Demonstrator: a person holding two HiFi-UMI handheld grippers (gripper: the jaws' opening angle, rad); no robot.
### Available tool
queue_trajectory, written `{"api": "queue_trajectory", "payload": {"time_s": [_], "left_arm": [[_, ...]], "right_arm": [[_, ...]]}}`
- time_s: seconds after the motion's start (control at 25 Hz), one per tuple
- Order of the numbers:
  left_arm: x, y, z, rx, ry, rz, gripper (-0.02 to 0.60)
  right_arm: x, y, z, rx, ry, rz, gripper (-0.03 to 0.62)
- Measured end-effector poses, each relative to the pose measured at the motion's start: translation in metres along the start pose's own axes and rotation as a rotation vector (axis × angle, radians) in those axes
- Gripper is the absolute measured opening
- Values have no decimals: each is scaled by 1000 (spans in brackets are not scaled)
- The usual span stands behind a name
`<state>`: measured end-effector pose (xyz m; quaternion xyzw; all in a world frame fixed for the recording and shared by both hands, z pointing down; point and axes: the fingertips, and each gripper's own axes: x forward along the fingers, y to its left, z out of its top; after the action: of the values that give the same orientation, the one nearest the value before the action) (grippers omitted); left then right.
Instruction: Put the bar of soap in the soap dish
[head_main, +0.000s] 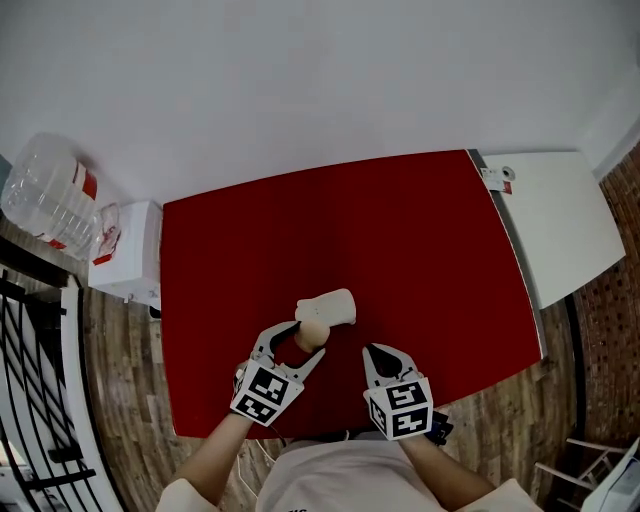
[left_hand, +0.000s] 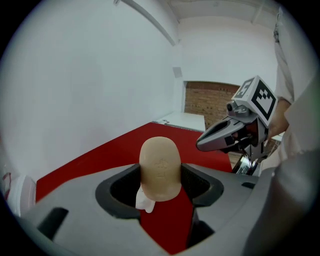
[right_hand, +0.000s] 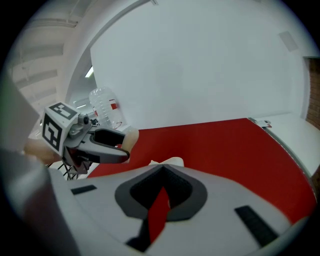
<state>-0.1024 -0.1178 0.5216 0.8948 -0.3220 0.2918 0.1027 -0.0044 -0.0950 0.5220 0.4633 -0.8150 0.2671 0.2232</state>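
Left tool (head_main: 310, 339) grips the bar of soap (left_hand: 160, 165) beside the soap dish (head_main: 333, 306); right tool (head_main: 373, 350) closed, empty.

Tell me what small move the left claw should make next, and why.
Probably carry the bar of soap slightly forward over the white soap dish and lower it. The left claw is shut on the soap, close by the dish but not in it; the right claw holds nothing.

Head view looks steeply down — gripper views skim the same table (head_main: 400, 230).
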Motion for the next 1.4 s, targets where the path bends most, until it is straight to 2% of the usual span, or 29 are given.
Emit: {"api": "queue_trajectory", "payload": {"time_s": [0.2,0.44,0.76,1.4], "left_arm": [[42,13,-19,144,71,-139,262],[92,24,-45,266,167,-266,262],[121,30,-71,282,236,-348,262],[142,26,-97,308,297,-379,262]], "right_arm": [[13,-11,-11,50,12,-8,3],[20,-19,-25,116,18,-24,3],[22,-30,-41,179,24,-48,3],[27,-36,-51,228,20,-47,3]]}}
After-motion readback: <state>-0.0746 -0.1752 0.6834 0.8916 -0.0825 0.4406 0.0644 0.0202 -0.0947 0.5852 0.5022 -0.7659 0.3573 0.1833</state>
